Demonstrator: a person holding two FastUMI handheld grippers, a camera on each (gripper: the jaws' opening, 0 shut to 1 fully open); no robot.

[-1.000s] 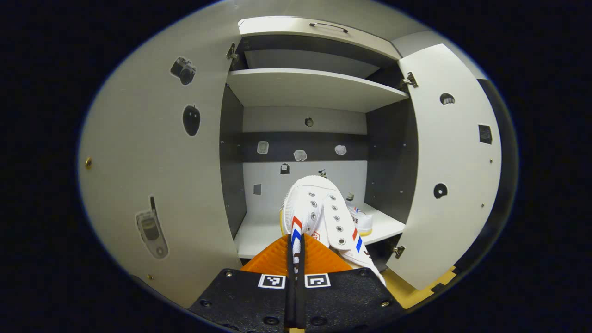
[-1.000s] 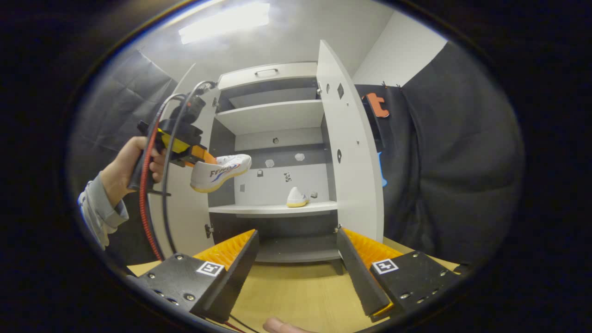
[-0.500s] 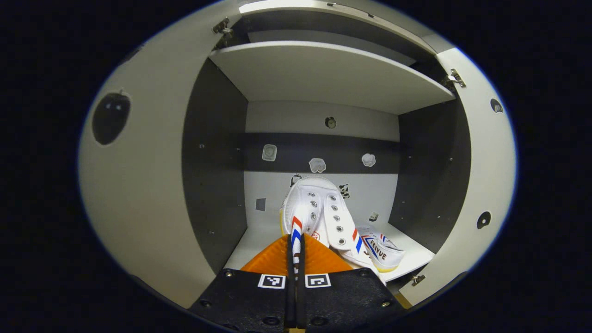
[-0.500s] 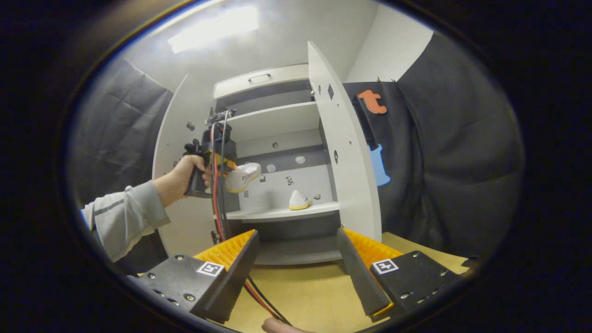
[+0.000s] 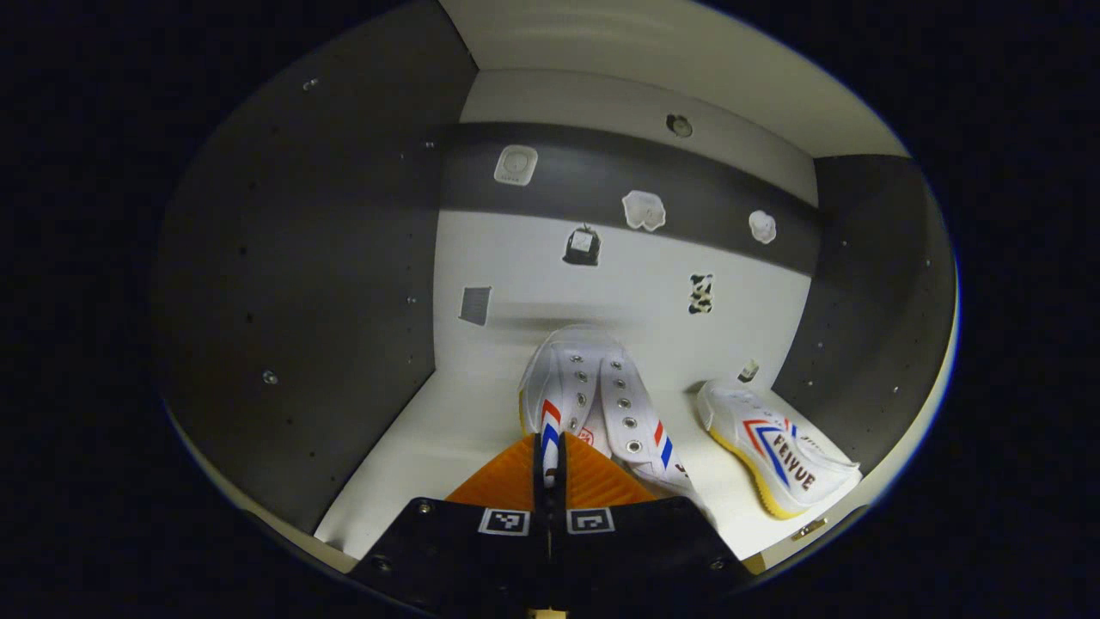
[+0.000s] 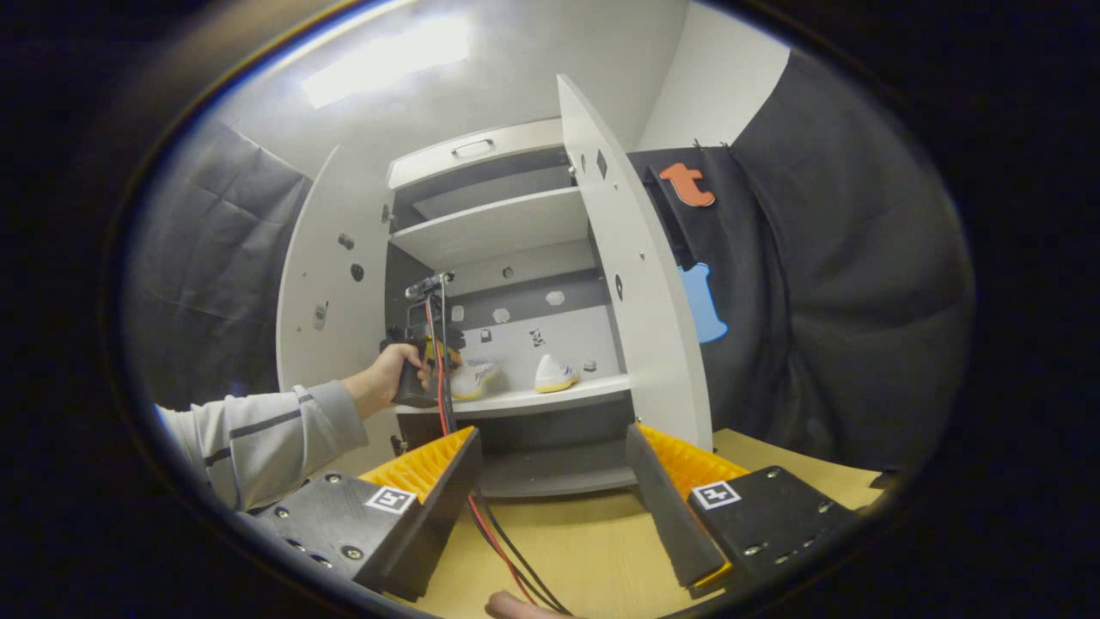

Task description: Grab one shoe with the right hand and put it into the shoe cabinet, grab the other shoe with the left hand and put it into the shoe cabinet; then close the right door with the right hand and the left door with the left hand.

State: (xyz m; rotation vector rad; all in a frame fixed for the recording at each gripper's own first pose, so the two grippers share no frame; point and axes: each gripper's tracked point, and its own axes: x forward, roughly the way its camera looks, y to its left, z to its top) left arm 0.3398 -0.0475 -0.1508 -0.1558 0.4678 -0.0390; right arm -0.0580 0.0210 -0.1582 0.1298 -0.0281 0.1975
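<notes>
We hold the second white sneaker (image 5: 593, 404) by the edge of its collar, the left gripper (image 5: 550, 464) clamped on that thin strip of canvas at the bottom centre of the left gripper view, so the shoe hangs toe-forward and can be set down flat. It sits low over the white shelf (image 5: 412, 456) inside the shoe cabinet (image 6: 481, 232), with the dark side wall filling the left of that frame; whether its sole already touches the shelf, we cannot tell. The first sneaker (image 5: 778, 451) lies on its sole at the lower right of the same frame, near but apart from ours, which leaves room beside it on the left.

In the right gripper view our left hand (image 6: 391, 383) and grey sleeve (image 6: 258, 434) reach in from the lower left, arm stretched level toward the shelf at mid-frame. The right gripper (image 6: 550, 507) hangs back over the wooden table (image 6: 584, 559), jaws wide apart and empty, at the bottom of that frame. Both the left door (image 6: 331, 284) and the right door (image 6: 632, 284) stand open, so we judge closing comes after release.
</notes>
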